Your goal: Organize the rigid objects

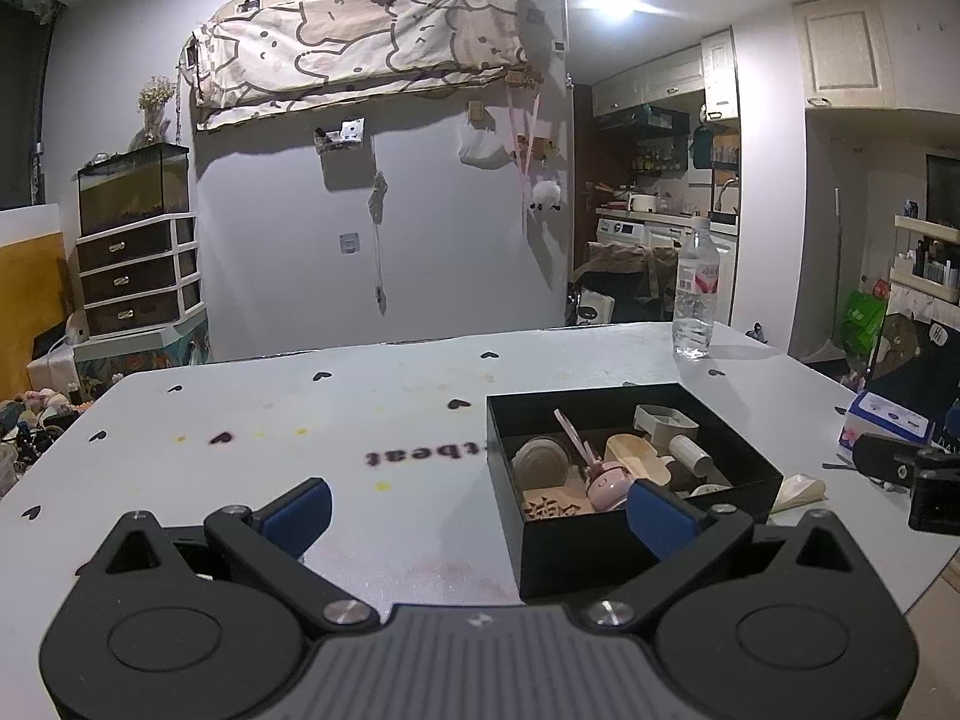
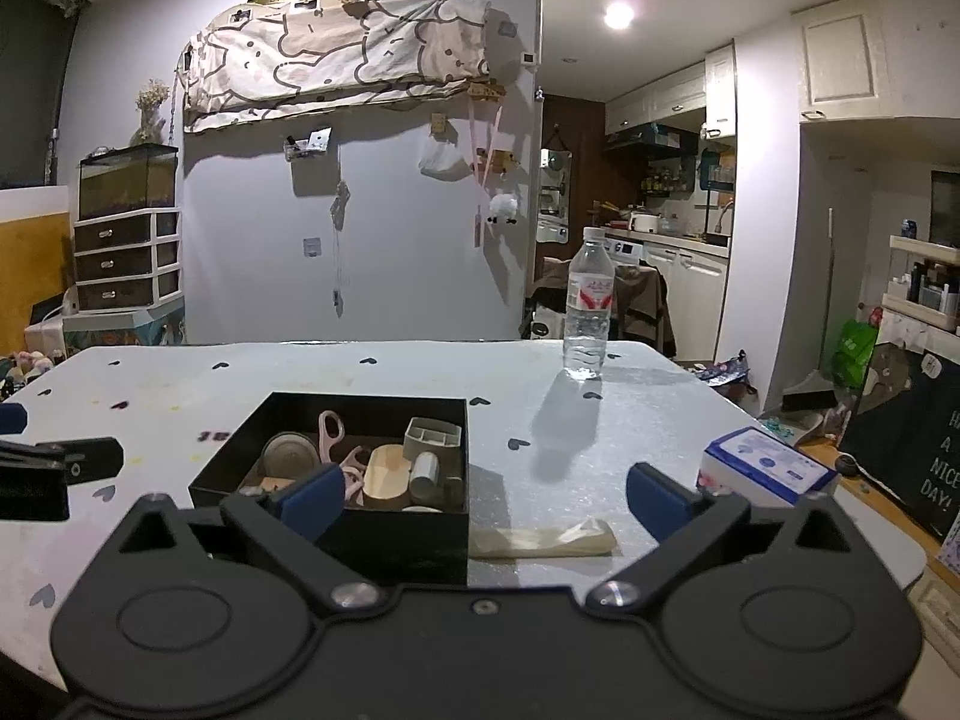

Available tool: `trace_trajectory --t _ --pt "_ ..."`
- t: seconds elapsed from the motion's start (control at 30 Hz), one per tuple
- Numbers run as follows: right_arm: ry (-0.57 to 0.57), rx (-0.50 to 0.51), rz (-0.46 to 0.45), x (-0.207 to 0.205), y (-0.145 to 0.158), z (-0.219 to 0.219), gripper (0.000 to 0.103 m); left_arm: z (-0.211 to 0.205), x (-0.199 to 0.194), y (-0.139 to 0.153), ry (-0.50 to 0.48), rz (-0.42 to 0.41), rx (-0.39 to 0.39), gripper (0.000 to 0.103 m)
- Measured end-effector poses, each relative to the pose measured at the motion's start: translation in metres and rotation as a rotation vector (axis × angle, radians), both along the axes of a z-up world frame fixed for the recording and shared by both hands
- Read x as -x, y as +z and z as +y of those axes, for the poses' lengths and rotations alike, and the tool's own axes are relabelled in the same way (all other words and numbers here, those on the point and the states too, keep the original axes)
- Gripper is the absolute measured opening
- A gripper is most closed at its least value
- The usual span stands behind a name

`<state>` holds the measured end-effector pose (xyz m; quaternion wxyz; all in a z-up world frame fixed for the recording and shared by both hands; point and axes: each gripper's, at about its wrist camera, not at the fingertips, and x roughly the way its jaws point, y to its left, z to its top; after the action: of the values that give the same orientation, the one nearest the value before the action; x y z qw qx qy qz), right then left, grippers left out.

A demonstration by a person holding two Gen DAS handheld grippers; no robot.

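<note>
A black open box [image 1: 636, 546] [image 2: 384, 546] stands on the white table and holds several small objects: pink scissors [image 2: 329, 429], a round tin [image 2: 289, 453], a wooden oval piece [image 2: 389, 474], a grey holder [image 2: 433, 435], a white cylinder [image 2: 425, 471]. My left gripper [image 1: 480, 510] is open and empty, its right finger over the box's near left corner. My right gripper [image 2: 483, 495] is open and empty, its left finger over the box's near edge. A flat clear plastic bag [image 2: 543, 540] lies right of the box.
A water bottle [image 1: 696, 294] [image 2: 589, 306] stands at the table's far right. A blue and white tissue pack [image 2: 771, 465] [image 1: 888, 417] lies at the right edge. The white table [image 1: 300, 420] has heart marks. The other gripper shows at the side of each view [image 1: 912, 474] [image 2: 54, 468].
</note>
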<state>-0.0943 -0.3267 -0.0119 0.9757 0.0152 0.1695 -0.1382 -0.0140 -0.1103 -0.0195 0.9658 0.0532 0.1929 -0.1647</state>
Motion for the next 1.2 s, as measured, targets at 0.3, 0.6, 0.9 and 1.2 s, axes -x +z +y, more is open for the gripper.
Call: trace_trajectory --t 0.3,0.6,0.9,1.2 --pt "0.004 0.007 -0.001 0.0008 0.0005 0.0029 0.102 0.0029 0.0039 -0.0019 0.004 0.005 0.011 0.103" --pt "0.001 0.004 -0.002 0.0017 0.0008 0.0025 0.102 0.0032 0.0036 -0.0016 0.005 0.004 0.012 0.103" --pt "-0.001 0.004 -0.004 0.0027 0.0014 0.0006 0.102 0.0027 0.0048 -0.0024 0.005 0.005 0.014 0.103" --pt "-0.001 0.005 -0.004 0.0023 0.0014 0.0005 0.102 0.0033 0.0044 -0.0020 0.005 0.005 0.015 0.103"
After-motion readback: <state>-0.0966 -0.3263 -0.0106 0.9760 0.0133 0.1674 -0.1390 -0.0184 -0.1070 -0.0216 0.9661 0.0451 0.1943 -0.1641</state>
